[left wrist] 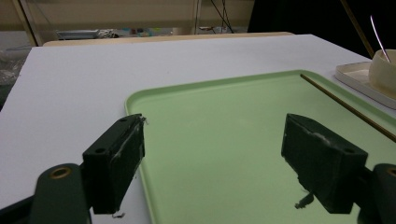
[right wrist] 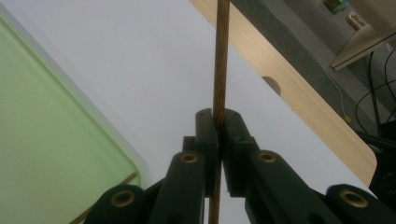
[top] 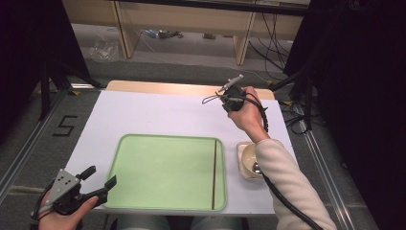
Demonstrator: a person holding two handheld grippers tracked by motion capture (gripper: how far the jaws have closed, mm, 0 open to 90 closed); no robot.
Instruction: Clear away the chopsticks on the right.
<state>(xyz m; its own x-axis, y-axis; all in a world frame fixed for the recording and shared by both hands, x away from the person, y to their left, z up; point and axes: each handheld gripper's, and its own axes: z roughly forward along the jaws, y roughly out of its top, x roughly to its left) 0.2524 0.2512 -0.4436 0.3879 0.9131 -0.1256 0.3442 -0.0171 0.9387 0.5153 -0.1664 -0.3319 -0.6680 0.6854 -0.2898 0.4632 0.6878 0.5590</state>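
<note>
A single brown chopstick is being gripped between the shut jaws of the right gripper, which is being held above the white table at about one o'clock from the green tray; pinching the stick along its shaft is judged to be a way of keeping it aligned for laying down. Its partner chopstick is already lying in the tray along the three o'clock edge, so a pair is probably being assembled there. The left gripper is being held released and empty at the tray's eight o'clock corner. Beside the tray, at three o'clock, a cream bowl on a small dish is holding a metal spoon.
</note>
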